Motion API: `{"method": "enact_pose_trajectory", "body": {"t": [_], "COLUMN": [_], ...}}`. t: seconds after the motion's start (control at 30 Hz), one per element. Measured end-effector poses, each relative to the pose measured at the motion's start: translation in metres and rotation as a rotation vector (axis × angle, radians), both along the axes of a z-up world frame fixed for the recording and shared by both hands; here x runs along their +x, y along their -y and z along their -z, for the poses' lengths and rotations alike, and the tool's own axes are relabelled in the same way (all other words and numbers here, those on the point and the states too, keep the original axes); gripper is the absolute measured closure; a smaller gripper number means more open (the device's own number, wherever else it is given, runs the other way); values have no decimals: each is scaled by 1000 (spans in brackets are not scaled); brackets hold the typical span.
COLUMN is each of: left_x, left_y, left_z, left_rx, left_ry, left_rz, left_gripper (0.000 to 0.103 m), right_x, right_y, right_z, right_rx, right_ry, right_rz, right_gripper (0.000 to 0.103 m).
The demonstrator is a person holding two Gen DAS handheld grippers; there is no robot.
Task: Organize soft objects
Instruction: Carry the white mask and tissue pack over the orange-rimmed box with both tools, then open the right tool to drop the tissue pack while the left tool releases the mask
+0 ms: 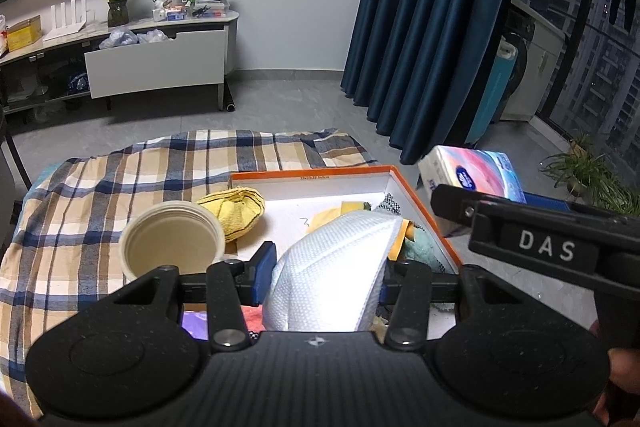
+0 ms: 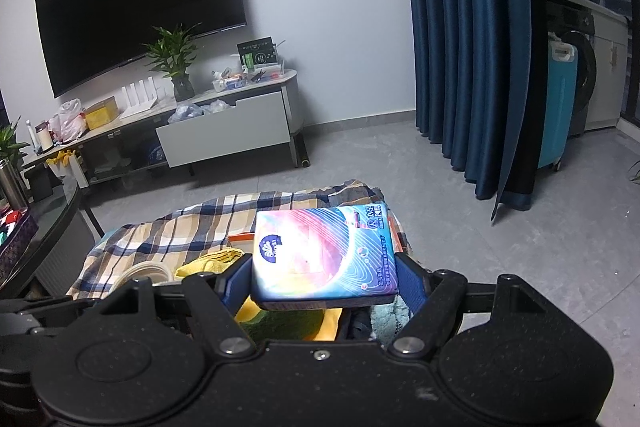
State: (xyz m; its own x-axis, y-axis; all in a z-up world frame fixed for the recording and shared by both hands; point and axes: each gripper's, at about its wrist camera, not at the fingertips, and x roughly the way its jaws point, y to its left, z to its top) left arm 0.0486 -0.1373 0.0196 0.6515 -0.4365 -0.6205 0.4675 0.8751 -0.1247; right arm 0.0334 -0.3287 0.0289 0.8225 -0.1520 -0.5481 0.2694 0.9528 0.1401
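Soft stuff is being sorted into the orange-rimmed box (image 1: 424, 211), which sits on a plaid-covered surface (image 1: 100, 187) (bed or counter, can't be told). Largest to smallest, roughly: the box is already loaded with a yellow cloth (image 1: 236, 211) draped over its left wall, something teal and fluffy (image 1: 424, 247) toward the right, and a few more fabrics that can't be made out.

A white quilted pad (image 1: 332, 267) is clamped between the pads of the left hand-held gripper (image 1: 326, 277), jaws closed onto its sides, held over the near end of the box. It looks light and squashy, so it's probably best gripped across a folded thick part rather than a floppy edge.

A tissue pack (image 2: 324, 251) is pinched by the right hand-held gripper (image 2: 324, 279), jaws closed in on its near end, raised above the box's right side. The plastic wrap is likely slippery, so a mid-pack squeeze seems safer.

A paper bowl stack (image 1: 172, 243) stands just left of the box.
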Motion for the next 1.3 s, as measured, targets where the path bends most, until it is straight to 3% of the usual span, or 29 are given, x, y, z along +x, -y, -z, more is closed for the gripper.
{"method": "enact_pose_trajectory", "body": {"t": [1.0, 1.3], "left_x": [8, 7], "left_y": [37, 41], "left_z": [24, 30], "left_rx": [-10, -24], "left_ry": [-54, -79], "left_rz": [111, 122], "left_gripper": [54, 44], "right_x": [60, 55], "right_y": [26, 34], "right_z": [18, 11], "right_rx": [50, 87], "right_ry": [-69, -16], "right_rz": [-63, -62], "right_gripper": [14, 12]}}
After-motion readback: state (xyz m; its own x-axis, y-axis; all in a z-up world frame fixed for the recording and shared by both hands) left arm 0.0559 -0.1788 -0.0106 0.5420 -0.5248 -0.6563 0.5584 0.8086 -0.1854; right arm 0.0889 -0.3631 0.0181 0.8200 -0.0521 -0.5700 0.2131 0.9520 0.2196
